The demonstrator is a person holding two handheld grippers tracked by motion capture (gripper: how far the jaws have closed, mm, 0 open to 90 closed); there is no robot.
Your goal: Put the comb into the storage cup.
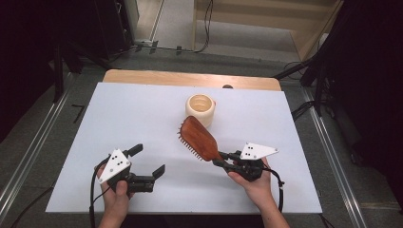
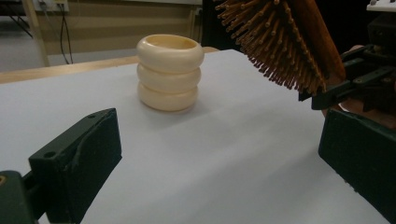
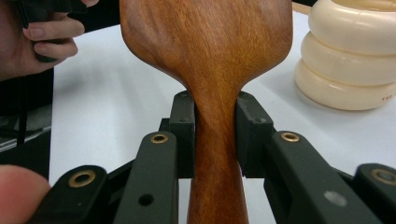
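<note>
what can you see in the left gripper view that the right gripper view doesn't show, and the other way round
The left gripper view alone shows the hairbrush's bristles and the left gripper with its jaws open wide over bare white table.

The right gripper view alone shows the brush's smooth wooden back and the right gripper clamped on the handle's neck, plus the person's other hand in the far corner.

Both show the wooden hairbrush raised off the table and the cream ribbed cup standing upright behind it.

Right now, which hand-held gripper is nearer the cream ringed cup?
Right. The right hand-held gripper sits near and right of the cup, clamping the hairbrush; the left hand-held gripper is open, farther left.
</note>
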